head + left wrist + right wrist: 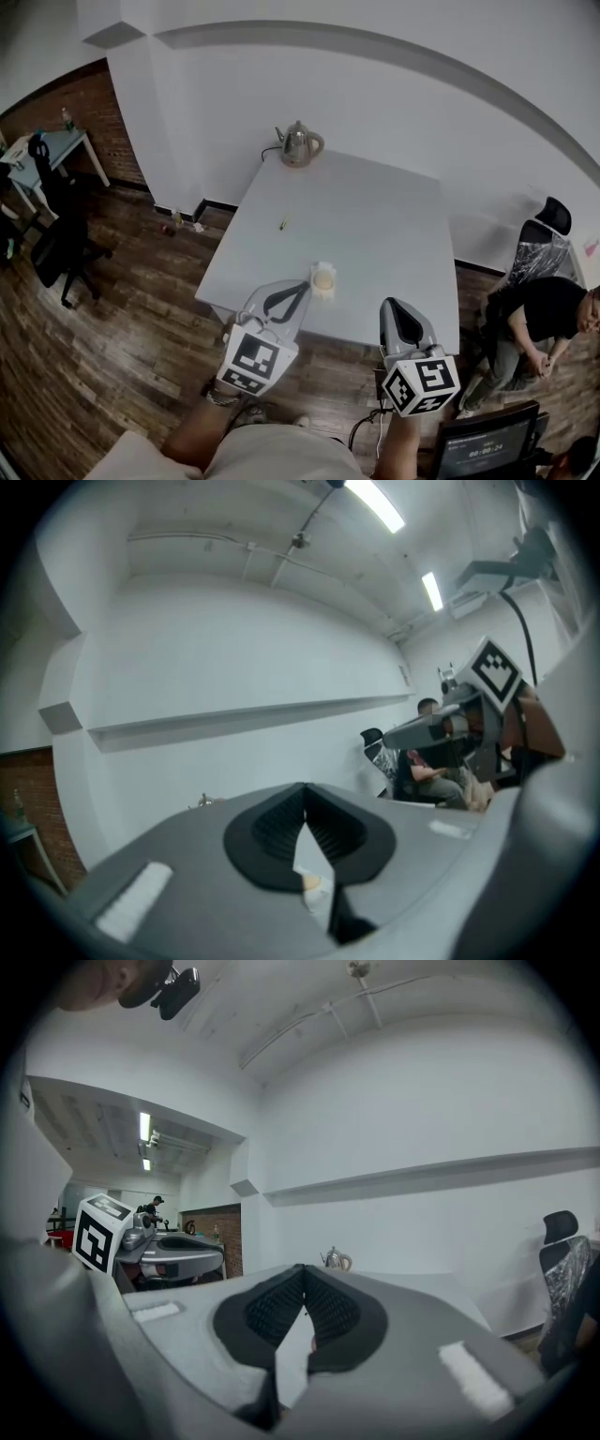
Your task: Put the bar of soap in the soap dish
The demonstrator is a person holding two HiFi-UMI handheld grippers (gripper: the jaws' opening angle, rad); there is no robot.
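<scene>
Gripper state: left gripper closed with nothing between the jaws; right gripper likewise closed and empty. Both near level, over the near edge of the table. Directly ahead of the left gripper, a little to its right: soap dish, white, close to that edge, with the bar of soap apparently already seated in it. Sits nearer the left gripper than the right. Looks roundish from above; long axis not discernible. Farther out: kettle at the far edge.
</scene>
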